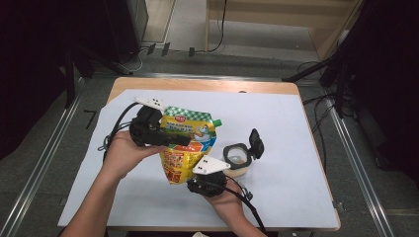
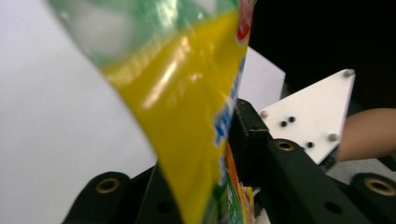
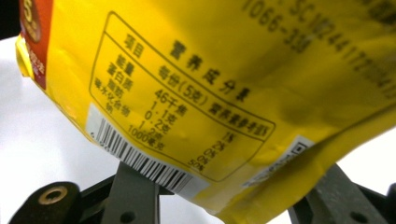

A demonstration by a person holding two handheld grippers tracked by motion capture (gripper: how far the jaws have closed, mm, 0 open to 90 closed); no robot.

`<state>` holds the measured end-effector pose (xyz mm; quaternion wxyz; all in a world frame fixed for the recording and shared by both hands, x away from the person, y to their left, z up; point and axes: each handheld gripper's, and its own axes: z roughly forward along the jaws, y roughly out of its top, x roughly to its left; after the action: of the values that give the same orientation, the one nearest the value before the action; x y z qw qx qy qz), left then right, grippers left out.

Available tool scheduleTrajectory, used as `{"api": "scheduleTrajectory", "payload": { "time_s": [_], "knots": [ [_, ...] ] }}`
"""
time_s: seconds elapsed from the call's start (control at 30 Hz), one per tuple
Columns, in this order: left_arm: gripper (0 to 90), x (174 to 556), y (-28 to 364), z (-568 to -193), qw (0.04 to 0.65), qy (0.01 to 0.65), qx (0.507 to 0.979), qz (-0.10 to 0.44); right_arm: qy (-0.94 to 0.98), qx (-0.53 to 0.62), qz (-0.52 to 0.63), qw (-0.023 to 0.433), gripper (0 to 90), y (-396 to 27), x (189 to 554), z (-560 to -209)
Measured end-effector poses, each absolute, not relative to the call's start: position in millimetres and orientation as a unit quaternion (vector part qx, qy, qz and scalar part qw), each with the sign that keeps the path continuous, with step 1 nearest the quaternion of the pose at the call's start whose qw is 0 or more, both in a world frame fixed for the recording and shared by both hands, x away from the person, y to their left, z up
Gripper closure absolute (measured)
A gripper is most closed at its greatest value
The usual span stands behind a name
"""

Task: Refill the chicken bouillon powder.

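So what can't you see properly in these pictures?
- The pouch's front print: too small in the high view, blurred up close in the left gripper view.
- The jar's contents: too small in the high view.
- The pouch's bottom edge: covered by the right gripper in the high view.
- The label's far end: cut off by the right gripper view's edge.

The tabletop was evenly and brightly lit from above, while the surroundings were left dark. Between the jaws in the left gripper view, the pouch was badly blurred, glare streaking it; above the jaws in the right gripper view, its print was rendered soft.
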<state>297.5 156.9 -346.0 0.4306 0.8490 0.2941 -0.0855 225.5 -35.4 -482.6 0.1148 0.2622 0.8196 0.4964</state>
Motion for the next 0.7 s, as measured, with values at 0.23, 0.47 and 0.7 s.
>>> {"api": "scheduleTrajectory", "payload": {
  "time_s": [0.23, 0.47, 0.7],
  "knots": [
    [73.2, 298, 147, -351, 0.441, 0.285, 0.847, -0.080, 0.817, 0.265, 0.501, 0.104, 58.9, -40, 223, -480],
    [71.0, 299, 140, -356, 0.443, 0.300, 0.842, -0.075, 0.818, 0.268, 0.502, 0.083, 59.0, -42, 222, -480],
    [70.2, 302, 130, -364, 0.439, 0.309, 0.840, -0.079, 0.822, 0.266, 0.499, 0.073, 58.8, -40, 218, -482]
  ]
}}
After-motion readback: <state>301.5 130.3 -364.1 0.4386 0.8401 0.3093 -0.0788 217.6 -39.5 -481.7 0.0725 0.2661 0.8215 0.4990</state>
